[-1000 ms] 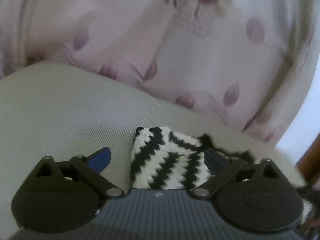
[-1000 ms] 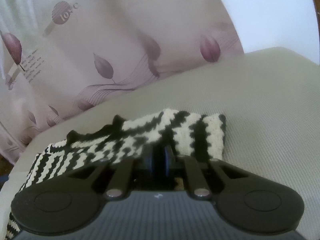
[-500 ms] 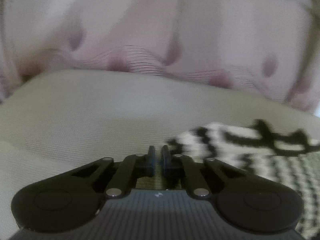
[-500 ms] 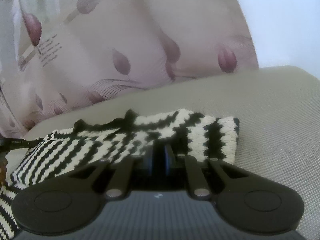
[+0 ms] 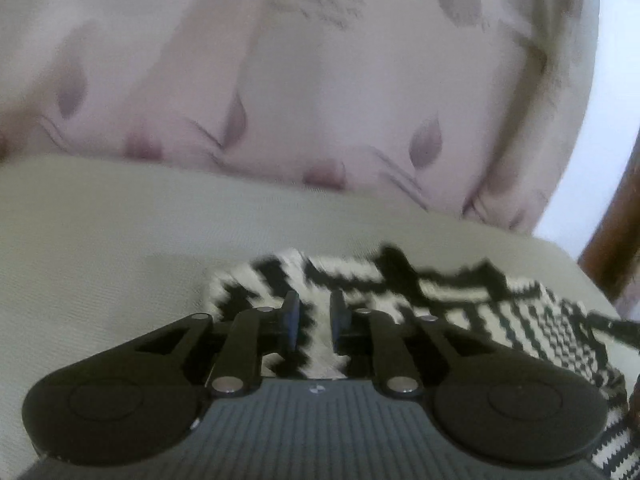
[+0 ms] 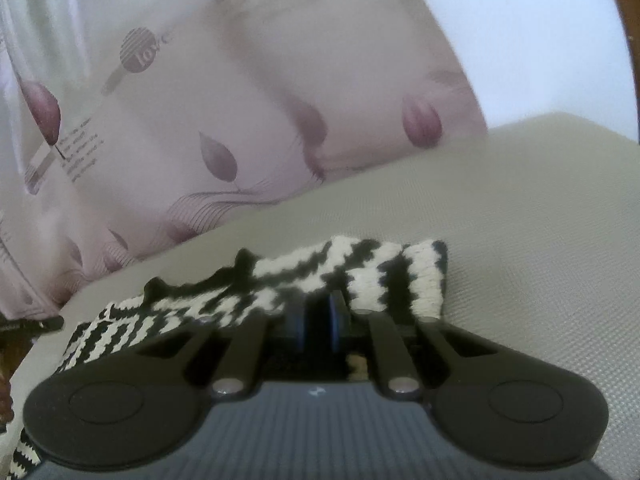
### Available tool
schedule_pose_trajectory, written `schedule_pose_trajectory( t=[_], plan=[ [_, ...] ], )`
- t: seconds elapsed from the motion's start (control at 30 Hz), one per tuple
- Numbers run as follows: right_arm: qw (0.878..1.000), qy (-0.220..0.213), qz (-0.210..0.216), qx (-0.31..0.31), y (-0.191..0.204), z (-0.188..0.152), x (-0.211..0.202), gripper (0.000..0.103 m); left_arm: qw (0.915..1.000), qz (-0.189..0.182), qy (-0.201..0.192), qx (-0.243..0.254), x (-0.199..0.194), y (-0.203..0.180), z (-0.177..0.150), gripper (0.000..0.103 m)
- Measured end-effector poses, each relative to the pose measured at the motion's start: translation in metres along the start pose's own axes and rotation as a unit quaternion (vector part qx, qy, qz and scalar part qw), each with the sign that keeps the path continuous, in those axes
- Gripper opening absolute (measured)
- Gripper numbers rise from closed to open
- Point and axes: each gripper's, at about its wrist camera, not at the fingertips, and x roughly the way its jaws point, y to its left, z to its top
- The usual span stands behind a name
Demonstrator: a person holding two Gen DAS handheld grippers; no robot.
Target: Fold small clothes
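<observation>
Knit (image 5: 404,292), black-and-white zigzag, lies on the grey cushion (image 5: 120,240), its near edge hidden behind both tools and blurred in the left view. Left gripper (image 5: 314,326) has just been opening, knit between its jaws. Right gripper (image 6: 316,320) pinches a fold.

Both wrist cameras look low, close, sharing the striped knit (image 5: 400,296), somewhat blurred.

L gripper (image 5: 314,326) jaws just reopening over zigzag knit (image 5: 460,300), slight gap.
</observation>
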Motion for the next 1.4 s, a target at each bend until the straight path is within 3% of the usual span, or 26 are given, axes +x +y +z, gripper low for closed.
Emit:
schedule_pose_trajectory(
  t=[0.13,0.17,0.27,0.5,0.53,0.57,0.63,0.7,0.87,0.97,1.1,1.17,1.33,1.4],
  plan=[
    [0.998,0.003,0.003,-0.064,0.019,0.001,-0.004,0.012,0.9989,0.043,0.016,0.008,0.017,-0.002,-0.018,0.018],
    [0.997,0.013,0.007,-0.074,0.021,0.0,-0.001,0.012,0.9986,0.051,0.002,0.012,0.016,-0.001,-0.023,0.025],
    [0.989,0.063,-0.029,-0.13,0.025,-0.009,0.015,0.01,0.9976,0.068,-0.003,0.012,0.015,0.002,-0.028,0.027],
    [0.991,0.058,-0.03,-0.12,0.017,-0.008,0.017,0.01,0.9962,0.085,-0.018,0.005,0.015,0.001,-0.025,0.029],
    [0.992,0.056,-0.026,-0.111,0.016,-0.006,0.015,0.011,0.9954,0.093,-0.024,0.006,0.012,0.0,-0.026,0.04],
    [0.993,0.053,-0.02,-0.1,0.015,-0.003,0.012,0.013,0.9945,0.101,-0.029,0.006,0.01,0.0,-0.027,0.058],
    [0.996,0.034,-0.027,-0.08,0.013,0.004,0.004,0.015,0.9927,0.115,-0.038,0.001,0.011,-0.001,-0.027,0.081],
    [0.996,0.02,-0.032,-0.075,0.01,0.011,0.003,0.025,0.9918,0.12,-0.043,-0.009,0.009,0.001,-0.027,0.082],
    [0.994,0.07,-0.015,-0.083,0.009,0.015,0.038,0.025,0.9898,0.13,-0.054,-0.022,0.004,0.005,-0.027,0.081],
    [0.991,0.07,-0.021,-0.116,0.021,0.014,0.046,0.009,0.9846,0.155,-0.076,-0.027,-0.002,0.003,-0.029,0.081],
    [0.995,-0.032,0.012,-0.093,0.031,0.034,0.017,0.008,0.9753,0.187,-0.11,-0.043,-0.014,0.005,-0.031,0.082],
    [0.997,-0.049,0.015,-0.063,0.024,0.041,0.016,0.008,0.9744,0.189,-0.113,-0.046,-0.015,0.005,-0.032,0.083],
    [0.997,0.035,-0.037,-0.055,0.004,0.019,0.051,0.009,0.9738,0.197,-0.112,-0.023,-0.011,-0.003,-0.031,0.085],
    [0.997,0.038,-0.037,-0.054,0.005,0.016,0.053,0.012,0.9735,0.199,-0.112,-0.013,-0.01,-0.006,-0.031,0.087]
  ],
)
